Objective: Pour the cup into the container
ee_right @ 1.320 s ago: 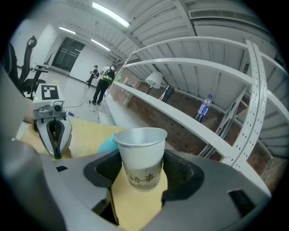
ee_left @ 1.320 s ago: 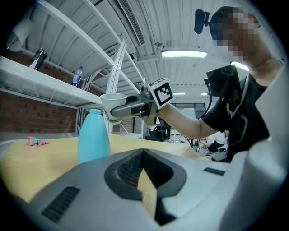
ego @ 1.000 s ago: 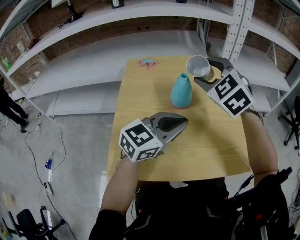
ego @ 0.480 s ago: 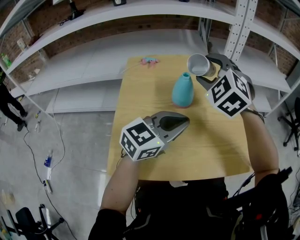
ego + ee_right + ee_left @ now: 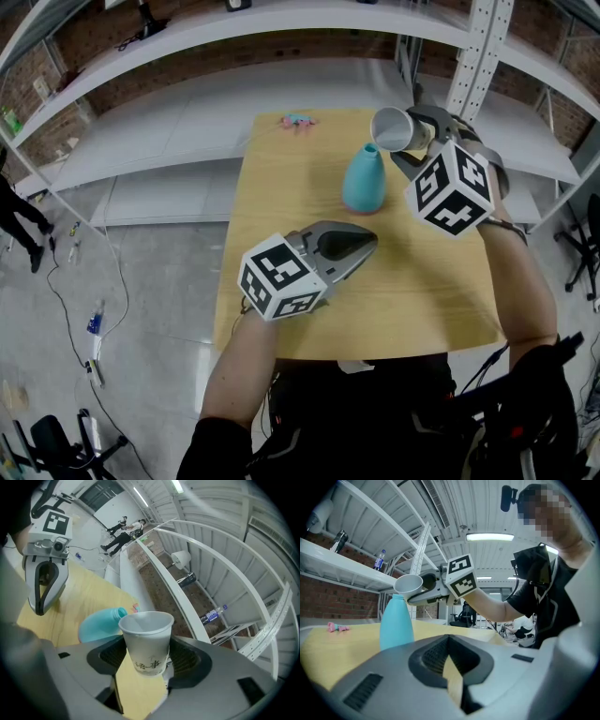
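A white paper cup (image 5: 396, 128) (image 5: 146, 640) (image 5: 408, 584) is tipped on its side with its mouth toward the teal bottle-shaped container (image 5: 363, 179) (image 5: 396, 623) (image 5: 98, 623). My right gripper (image 5: 412, 141) (image 5: 143, 667) is shut on the cup, holding it just right of and above the container's narrow neck. The container stands upright on the wooden table (image 5: 309, 187). My left gripper (image 5: 361, 246) (image 5: 450, 667) hovers in front of the container, jaws together with nothing between them.
A small pink and blue object (image 5: 296, 123) (image 5: 336, 627) lies at the table's far edge. White shelving (image 5: 187, 122) runs behind the table, with a perforated upright post (image 5: 473, 56) at the right. The table's near half is bare wood.
The right gripper has tilted the cup further over and shifted it slightly left, closer to the container's neck. The left gripper has stayed in place.
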The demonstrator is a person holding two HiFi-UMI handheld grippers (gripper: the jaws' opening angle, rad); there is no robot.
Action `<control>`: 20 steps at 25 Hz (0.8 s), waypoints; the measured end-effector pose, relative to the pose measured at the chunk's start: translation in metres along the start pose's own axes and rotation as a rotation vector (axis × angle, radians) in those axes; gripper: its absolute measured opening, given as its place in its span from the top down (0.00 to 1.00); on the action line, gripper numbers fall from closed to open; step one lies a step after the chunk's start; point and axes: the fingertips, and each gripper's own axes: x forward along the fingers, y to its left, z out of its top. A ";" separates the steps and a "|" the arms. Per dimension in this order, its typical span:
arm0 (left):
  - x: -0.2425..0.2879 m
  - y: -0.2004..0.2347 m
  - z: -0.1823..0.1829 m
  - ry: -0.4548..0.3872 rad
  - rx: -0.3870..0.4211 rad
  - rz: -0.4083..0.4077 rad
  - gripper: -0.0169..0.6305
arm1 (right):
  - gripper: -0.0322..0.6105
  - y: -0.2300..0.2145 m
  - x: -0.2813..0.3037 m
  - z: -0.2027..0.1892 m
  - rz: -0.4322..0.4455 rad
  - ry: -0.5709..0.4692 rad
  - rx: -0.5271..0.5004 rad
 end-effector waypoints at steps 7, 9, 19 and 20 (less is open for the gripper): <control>0.001 0.000 0.000 0.000 -0.001 0.000 0.97 | 0.50 0.001 0.000 0.001 -0.006 0.012 -0.041; 0.001 0.000 0.000 0.000 0.000 0.000 0.97 | 0.50 0.001 0.000 0.001 -0.004 0.014 -0.050; 0.001 -0.001 0.000 0.001 0.000 0.000 0.97 | 0.50 0.002 0.001 0.001 -0.015 0.028 -0.087; 0.001 -0.001 0.000 0.001 0.001 0.000 0.97 | 0.50 0.002 0.001 0.002 -0.015 0.028 -0.090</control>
